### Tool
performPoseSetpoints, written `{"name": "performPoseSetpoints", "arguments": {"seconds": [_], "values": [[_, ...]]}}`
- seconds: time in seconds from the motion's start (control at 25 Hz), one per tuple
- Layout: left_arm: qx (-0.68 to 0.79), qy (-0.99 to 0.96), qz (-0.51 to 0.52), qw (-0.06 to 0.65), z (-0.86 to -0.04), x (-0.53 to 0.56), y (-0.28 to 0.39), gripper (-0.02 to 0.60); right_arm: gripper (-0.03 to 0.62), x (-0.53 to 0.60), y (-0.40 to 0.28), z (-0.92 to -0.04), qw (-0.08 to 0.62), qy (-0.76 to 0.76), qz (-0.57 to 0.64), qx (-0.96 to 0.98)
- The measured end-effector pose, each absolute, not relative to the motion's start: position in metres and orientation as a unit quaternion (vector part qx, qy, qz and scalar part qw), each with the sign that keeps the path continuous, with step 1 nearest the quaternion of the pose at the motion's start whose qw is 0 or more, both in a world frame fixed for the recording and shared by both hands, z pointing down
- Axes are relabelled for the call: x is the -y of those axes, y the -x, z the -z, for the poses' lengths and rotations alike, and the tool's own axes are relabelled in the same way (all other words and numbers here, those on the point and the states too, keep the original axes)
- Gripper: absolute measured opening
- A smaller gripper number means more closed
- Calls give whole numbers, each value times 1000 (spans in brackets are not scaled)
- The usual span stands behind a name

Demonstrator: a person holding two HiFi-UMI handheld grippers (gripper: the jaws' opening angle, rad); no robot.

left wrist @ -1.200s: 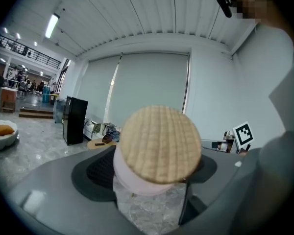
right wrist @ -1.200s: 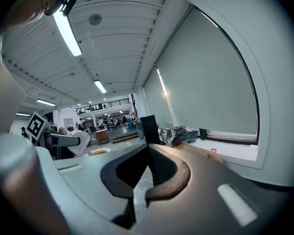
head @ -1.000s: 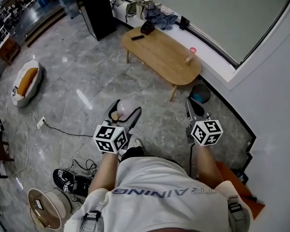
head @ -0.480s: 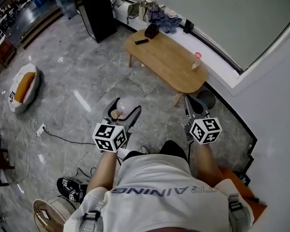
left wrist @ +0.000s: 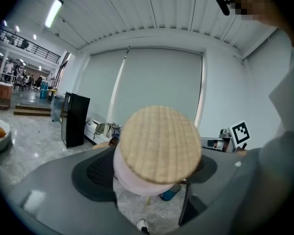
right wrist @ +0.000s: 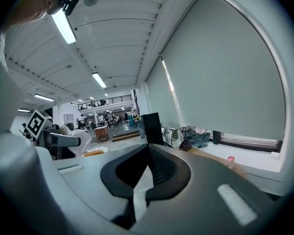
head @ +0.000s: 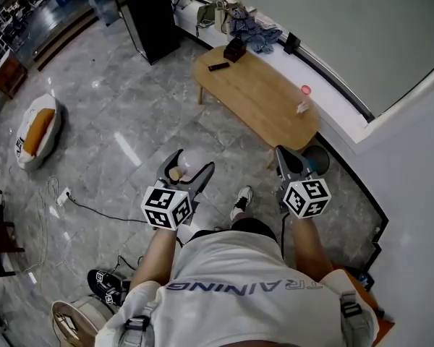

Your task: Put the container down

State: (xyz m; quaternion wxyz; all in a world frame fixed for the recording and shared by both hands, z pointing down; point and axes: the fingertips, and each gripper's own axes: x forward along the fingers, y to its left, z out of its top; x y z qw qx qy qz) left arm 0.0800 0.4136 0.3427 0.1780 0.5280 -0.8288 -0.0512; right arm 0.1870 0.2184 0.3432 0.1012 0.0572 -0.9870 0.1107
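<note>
A pale round container [head: 190, 160] with a woven tan lid [left wrist: 159, 145] lies sideways between the jaws of my left gripper [head: 187, 166], which is shut on it, well above the floor. In the left gripper view the lid faces the camera and hides most of the body. My right gripper [head: 287, 159] is held level with it on the right, its jaws closed together with nothing in them; in the right gripper view its fingertips [right wrist: 146, 150] meet. A low oval wooden table [head: 254, 100] stands ahead.
On the table are a dark box [head: 236, 49], a remote [head: 218, 66] and a pink cup [head: 305, 90]. A black cabinet [head: 151, 16] stands behind it, clothes [head: 252, 26] lie on the window ledge, a bin [head: 317, 157] sits by the table, and a cushion [head: 35, 130] and cable [head: 94, 195] lie left.
The person has stepped forward, so the table and wall sit closer and further right in view; a shoe now shows between the grippers. Both grippers keep their hold and pose.
</note>
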Motion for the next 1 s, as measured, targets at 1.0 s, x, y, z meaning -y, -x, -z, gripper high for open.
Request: {"name": "performPoseSetpoints", "arguments": {"seconds": [1.0], "values": [[822,-538,36,184,-331,-166,77,391,17,37,-37,-354,87,-81,-145,982]]}}
